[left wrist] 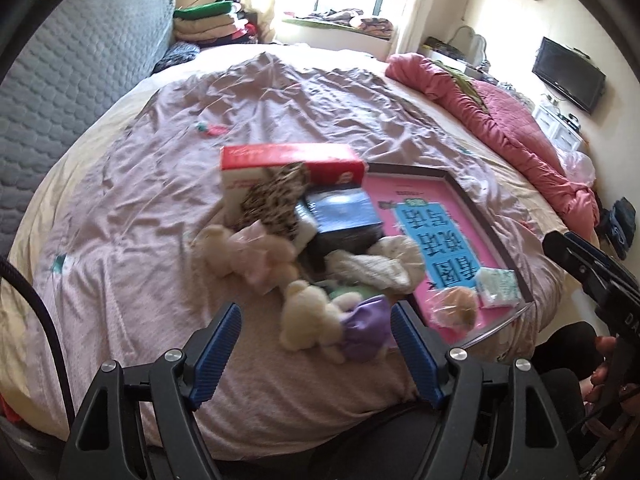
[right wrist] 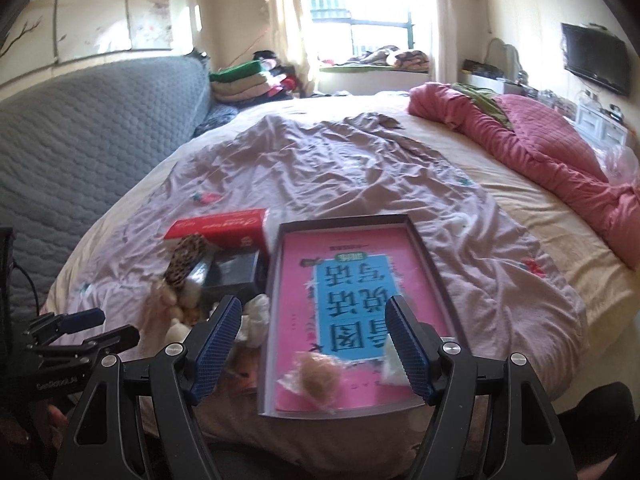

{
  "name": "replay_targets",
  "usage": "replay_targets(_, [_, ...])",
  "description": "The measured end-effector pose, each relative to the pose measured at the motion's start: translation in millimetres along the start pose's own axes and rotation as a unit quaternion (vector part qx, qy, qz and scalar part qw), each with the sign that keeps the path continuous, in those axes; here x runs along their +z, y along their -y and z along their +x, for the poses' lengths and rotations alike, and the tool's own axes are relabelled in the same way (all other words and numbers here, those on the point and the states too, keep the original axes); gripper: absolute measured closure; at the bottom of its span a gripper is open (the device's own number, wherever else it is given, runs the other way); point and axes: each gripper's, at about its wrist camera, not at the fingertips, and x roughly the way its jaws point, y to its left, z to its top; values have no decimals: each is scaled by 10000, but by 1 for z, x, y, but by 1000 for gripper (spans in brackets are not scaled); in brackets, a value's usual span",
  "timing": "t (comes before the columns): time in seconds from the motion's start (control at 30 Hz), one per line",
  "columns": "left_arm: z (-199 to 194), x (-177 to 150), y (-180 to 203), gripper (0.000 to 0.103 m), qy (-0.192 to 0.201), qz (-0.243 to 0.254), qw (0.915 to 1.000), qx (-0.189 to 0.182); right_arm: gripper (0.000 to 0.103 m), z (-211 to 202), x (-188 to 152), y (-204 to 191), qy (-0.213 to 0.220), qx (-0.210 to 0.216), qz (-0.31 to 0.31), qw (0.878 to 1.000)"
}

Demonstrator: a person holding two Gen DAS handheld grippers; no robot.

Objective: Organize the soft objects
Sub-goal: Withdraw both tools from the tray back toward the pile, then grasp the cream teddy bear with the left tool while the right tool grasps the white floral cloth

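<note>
Both tongs stood wide open, nothing between the pads. Left tongs (left wrist: 316,344) hovered low in the left wrist frame over the near edge of the bed (left wrist: 120,184), blue fingers either side of a cream teddy in a purple dress (left wrist: 332,322) but not touching it (bear lay on the sheet, just left of the tray corner).

Soft stuff clustered mid-frame: a second plush in pink (left wrist: 248,252) to the left, a white knitted cloth (left wrist: 380,264) to the right against the tray edge, a leopard-print item (left wrist: 276,196) leaning on the red-and-white box (left wrist: 288,160). A dark blue box (left wrist: 344,216) sat between them.

Right tongs (right wrist: 314,346) hung over the near end of the shallow tray (right wrist: 276,280), centre-bottom of the right wrist frame. Tray held a pink book (right wrist: 348,280), a bagged tan fuzzy thing (right wrist: 318,376) at its near edge, and a small white packet (right wrist: 390,372) beside the right finger; contact there was hard to judge, image blurred.

Pink quilt (right wrist: 540,140) was bunched at upper right.
</note>
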Motion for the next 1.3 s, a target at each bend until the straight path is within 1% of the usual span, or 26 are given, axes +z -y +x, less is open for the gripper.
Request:
replay_targets(0.17, [5,-9,-17,26,-105,-108,9999,59,27,7,-7,-15,-143,193,-85,9997])
replay_targets(0.37, [15,-13,-23,26,-212,-179,9996,100,27,19,-13,-27,-356,244,-276,9987])
replay_targets(0.67, [32,-17,-17,26,-325,-150,9994,-14,27,38,-25,-35,-570,257,-456,9970])
replay_targets(0.97, [54,-14,-27,26,-397,-257,9988,-94,27,60,-36,-42,-787,269,-553,9950])
replay_targets(1.3, [77,-4,-39,23,-535,-641,9959,-352,27,78,-36,-44,-880,224,-513,9945])
